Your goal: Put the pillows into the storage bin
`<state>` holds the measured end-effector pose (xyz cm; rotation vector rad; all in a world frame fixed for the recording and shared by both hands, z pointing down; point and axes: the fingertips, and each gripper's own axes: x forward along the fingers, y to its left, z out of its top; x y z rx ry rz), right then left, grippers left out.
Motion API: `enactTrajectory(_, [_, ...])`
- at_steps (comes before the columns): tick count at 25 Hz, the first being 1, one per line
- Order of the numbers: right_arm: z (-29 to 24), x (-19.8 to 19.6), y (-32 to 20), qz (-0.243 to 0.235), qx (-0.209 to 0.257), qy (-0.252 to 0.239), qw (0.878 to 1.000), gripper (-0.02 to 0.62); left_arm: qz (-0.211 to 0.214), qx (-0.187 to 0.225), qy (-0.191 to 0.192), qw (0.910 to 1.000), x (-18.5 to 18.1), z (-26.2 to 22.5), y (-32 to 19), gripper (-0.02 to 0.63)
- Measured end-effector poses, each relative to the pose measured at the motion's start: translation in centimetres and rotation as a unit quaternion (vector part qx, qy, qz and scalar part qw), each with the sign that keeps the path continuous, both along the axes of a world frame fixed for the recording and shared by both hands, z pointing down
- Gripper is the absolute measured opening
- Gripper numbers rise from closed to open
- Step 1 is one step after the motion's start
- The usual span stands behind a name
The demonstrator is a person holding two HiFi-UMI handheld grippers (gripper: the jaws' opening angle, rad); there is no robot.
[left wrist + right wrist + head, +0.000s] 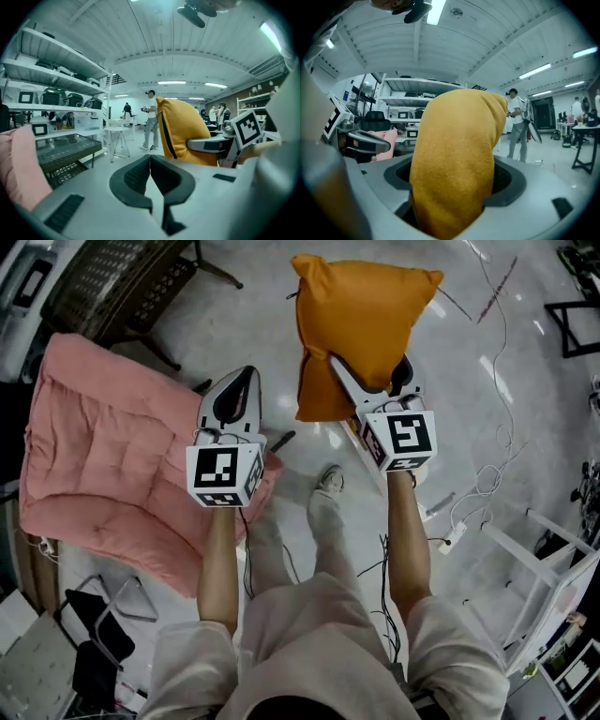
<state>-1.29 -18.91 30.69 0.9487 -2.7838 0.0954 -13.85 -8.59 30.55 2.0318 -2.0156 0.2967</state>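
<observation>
**Clerk:** Head view, first entry?

**Keeper:** Mustard-orange square fabric pillow [361, 324], carried above the floor. The right claw [361, 381] clamps it by the near edge, so the bulk stands out beyond the jaws, clear of the legs. The left claw [246, 373] is closed and holds nothing; I judge it is kept spare. A pink quilted cushion [94, 456] is spread out at the left. The pale glossy floor [487, 381] has loose white cables [487, 486] on the right.

**Clerk:** Left gripper view?

**Keeper:** The jaws meet with nothing between them. The pillow is near, on the right. Metal shelving [51, 79] stands far left.

**Clerk:** Right gripper view?

**Keeper:** The jaws press the pillow from both sides, and its fabric fills the gap. The room is a workshop with a ribbed white ceiling and strip lights. A standing person [516, 124] is far right.

**Clerk:** Storage bin?

**Keeper:** It appears in no view.
</observation>
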Motion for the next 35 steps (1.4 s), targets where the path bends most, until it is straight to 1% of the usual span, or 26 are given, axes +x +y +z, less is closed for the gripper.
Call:
enactTrajectory(4, [2.6,10.2,-3.2,0.066,-0.02,0.016,0.997,0.408,0.066,-0.012,0.007,0.9977,8.5,1.9,-5.1,0.011])
enactTrajectory(8, [5.6,20.5,-5.4,0.133,-0.041,0.028,0.99,0.408,0.128,-0.027,0.013,0.9914,17.2,3.9,-9.0,0.011])
enactTrajectory(12, [9.9,30.0,-5.7,0.209,-0.075,0.044,0.974,0.408,0.193,-0.046,0.015,0.9799,24.9,6.1,-11.8,0.011])
enactTrajectory(15, [14.1,36.3,-5.3,0.25,-0.11,0.059,0.96,0.411,0.227,-0.058,0.016,0.9721,30.0,7.8,-13.1,0.012])
enactTrajectory(17, [17.1,39.3,-4.9,0.272,-0.134,0.07,0.95,0.411,0.244,-0.066,0.017,0.9674,32.3,8.9,-13.5,0.011])
enactTrajectory(20, [22.1,42.6,-3.7,0.297,-0.178,0.076,0.935,0.411,0.263,-0.08,0.018,0.9612,34.8,10.8,-13.7,0.011])
enactTrajectory(24, [29.5,45.4,-1.2,0.317,-0.252,0.078,0.911,0.411,0.278,-0.101,0.02,0.955,36.8,13.0,-13.3,0.011])
enactTrajectory(27, [34.6,46.4,0.1,0.324,-0.297,0.093,0.893,0.413,0.283,-0.108,0.019,0.9529,37.2,14.0,-13.4,0.011])
enactTrajectory(31, [40.3,46.8,1.6,0.327,-0.35,0.117,0.87,0.42,0.284,-0.118,0.015,0.9515,37.4,15.1,-13.5,0.011])
enactTrajectory(33, [42.6,46.8,2.1,0.324,-0.371,0.123,0.861,0.437,0.284,-0.121,0.014,0.951,37.4,15.6,-13.5,0.011])
enactTrajectory(34, [43.7,46.6,2.4,0.32,-0.385,0.123,0.857,0.457,0.283,-0.123,0.013,0.951,37.2,15.7,-13.4,0.012])
enactTrajectory(35, [44.7,46.4,2.8,0.315,-0.399,0.124,0.852,0.497,0.282,-0.125,0.013,0.9511,37.0,15.9,-13.3,0.011])
